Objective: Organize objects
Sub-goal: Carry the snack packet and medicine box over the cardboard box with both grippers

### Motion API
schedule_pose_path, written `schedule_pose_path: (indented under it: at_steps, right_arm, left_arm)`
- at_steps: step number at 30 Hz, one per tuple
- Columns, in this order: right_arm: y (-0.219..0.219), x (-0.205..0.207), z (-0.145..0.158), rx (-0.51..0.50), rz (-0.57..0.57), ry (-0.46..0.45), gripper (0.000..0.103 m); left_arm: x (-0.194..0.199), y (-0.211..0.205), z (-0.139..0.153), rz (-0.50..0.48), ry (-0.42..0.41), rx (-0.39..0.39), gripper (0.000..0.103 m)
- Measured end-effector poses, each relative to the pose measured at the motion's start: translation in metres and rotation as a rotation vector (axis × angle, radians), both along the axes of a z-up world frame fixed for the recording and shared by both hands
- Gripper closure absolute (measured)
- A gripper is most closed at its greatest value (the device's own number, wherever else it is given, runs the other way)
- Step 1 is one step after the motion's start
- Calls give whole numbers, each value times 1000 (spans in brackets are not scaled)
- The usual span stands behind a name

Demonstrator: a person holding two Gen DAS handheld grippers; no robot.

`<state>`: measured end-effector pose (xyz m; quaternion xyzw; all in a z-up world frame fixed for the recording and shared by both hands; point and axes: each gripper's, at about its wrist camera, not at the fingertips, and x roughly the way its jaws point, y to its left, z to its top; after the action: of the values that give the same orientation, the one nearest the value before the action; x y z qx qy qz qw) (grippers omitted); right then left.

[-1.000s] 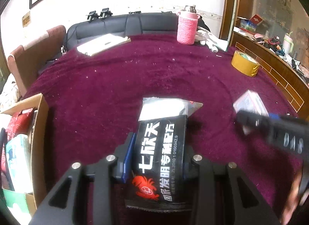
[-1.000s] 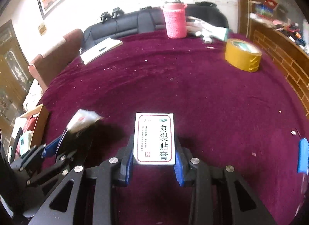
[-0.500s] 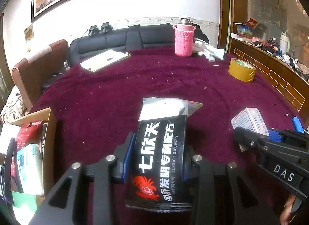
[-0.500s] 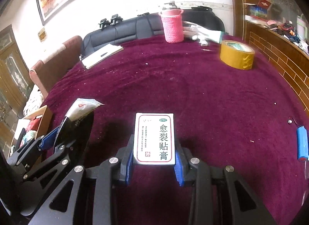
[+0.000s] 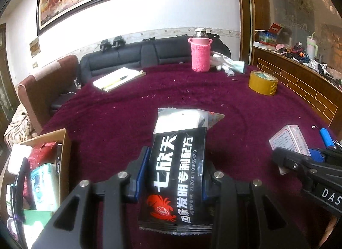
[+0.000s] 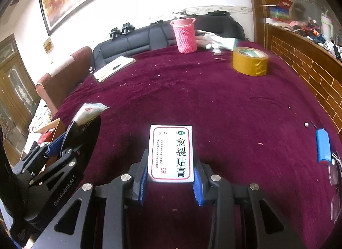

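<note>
Between the left jaws, the black sachet [image 5: 175, 176] hides its own underside and the counter [image 5: 119, 120] beneath. Left of those jaws, the cardboard box [image 5: 64, 152] is cut off by the picture's edge, its jumbled contents unreadable. Right of the right jaws, the glasses [image 6: 335, 184] are cut off and blurred.

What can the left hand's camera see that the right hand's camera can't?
Only the left view looks into the cardboard box, packed with things, and shows the black packet's crab print. Only the right view shows the white box's front label. Both show the pink bottle, yellow tape and blue battery.
</note>
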<state>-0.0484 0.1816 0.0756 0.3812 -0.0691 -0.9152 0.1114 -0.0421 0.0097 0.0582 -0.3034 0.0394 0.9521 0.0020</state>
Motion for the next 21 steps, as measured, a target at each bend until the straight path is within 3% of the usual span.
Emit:
schedule_pose_path:
  at_steps: [10, 21]
  right_arm:
    - [-9, 15, 11, -17, 29, 21, 66]
    - [-61, 28, 25, -18, 147, 32, 66]
  left_arm:
    - [30, -6, 18, 5, 34, -14, 66]
    - [79, -52, 42, 85, 117, -24, 66]
